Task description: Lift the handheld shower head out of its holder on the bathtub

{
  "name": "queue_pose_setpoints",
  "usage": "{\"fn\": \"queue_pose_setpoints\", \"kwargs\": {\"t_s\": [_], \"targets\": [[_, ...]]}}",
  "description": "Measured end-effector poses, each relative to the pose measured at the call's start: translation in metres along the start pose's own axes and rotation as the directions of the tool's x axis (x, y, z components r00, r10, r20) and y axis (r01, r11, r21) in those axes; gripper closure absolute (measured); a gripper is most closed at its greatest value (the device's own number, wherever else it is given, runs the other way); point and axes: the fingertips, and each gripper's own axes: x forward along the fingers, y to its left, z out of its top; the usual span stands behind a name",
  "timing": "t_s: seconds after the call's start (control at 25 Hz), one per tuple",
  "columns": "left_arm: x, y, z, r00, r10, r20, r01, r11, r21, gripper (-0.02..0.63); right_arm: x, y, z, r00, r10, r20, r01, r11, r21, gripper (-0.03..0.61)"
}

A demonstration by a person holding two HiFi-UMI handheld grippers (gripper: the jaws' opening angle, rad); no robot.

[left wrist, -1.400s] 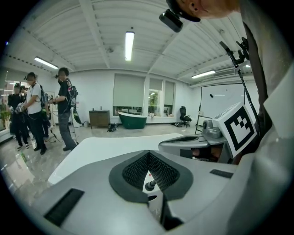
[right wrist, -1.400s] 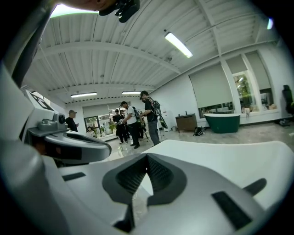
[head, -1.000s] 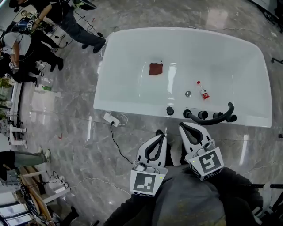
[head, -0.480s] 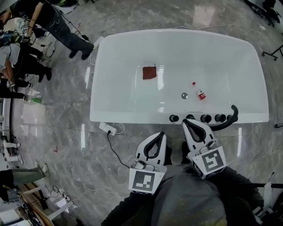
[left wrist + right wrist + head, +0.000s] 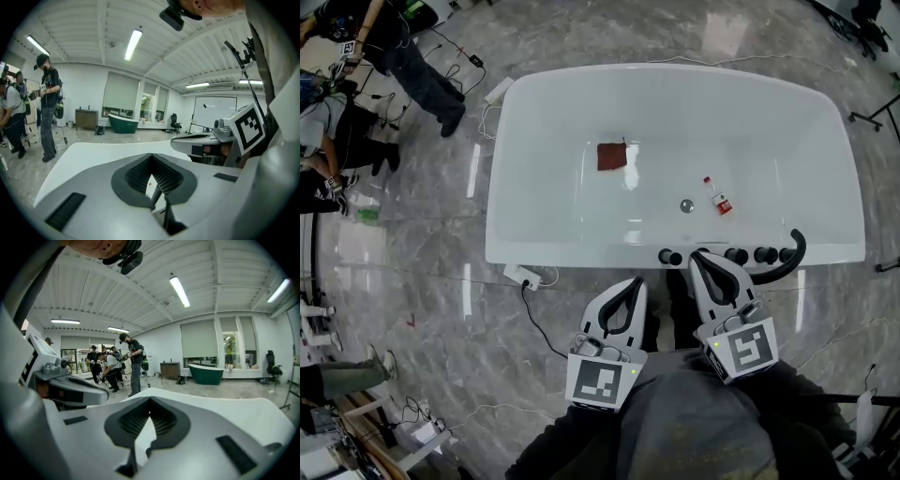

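Note:
The black handheld shower head (image 5: 780, 261) lies curved along the near rim of the white bathtub (image 5: 581, 251), at the right end of a row of black knobs (image 5: 737, 254). My right gripper (image 5: 698, 256) is shut and holds nothing; its tip reaches the rim between the knobs, left of the shower head. To its left, my left gripper (image 5: 636, 282) is also shut and holds nothing, just short of the rim. In the left gripper view the shut tips (image 5: 151, 157) point over the tub's rim. The right gripper view shows its shut tips (image 5: 150, 402) the same way.
Inside the tub lie a red-brown cloth (image 5: 612, 156), a small bottle with a red label (image 5: 718, 199) and the drain (image 5: 686, 204). A white power strip (image 5: 523, 276) with its cable lies on the marble floor by the tub. People stand at the far left (image 5: 389, 42).
Both grippers have come forward to the tub's near rim. The right tip now overlaps the rim by the knobs. Both have stayed shut.

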Motion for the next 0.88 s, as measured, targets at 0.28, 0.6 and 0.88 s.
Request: {"fn": "queue_pose_setpoints", "kwargs": {"t_s": [0.28,0.6,0.88], "targets": [[-0.002,0.001,0.002,0.997,0.072,-0.011,-0.072,0.997,0.013,0.612,0.011,0.0,0.005,0.996,0.077,0.05,-0.078,0.997,0.009,0.574],[0.0,0.003,-0.018,0.993,0.11,-0.031,-0.11,0.994,0.015,0.612,0.021,0.004,-0.012,0.992,0.118,0.033,-0.119,0.993,0.021,0.574],[0.007,0.007,-0.061,0.99,0.131,-0.05,-0.132,0.991,-0.009,0.612,0.034,0.007,-0.062,0.989,0.148,0.02,-0.147,0.989,-0.028,0.452]]}}
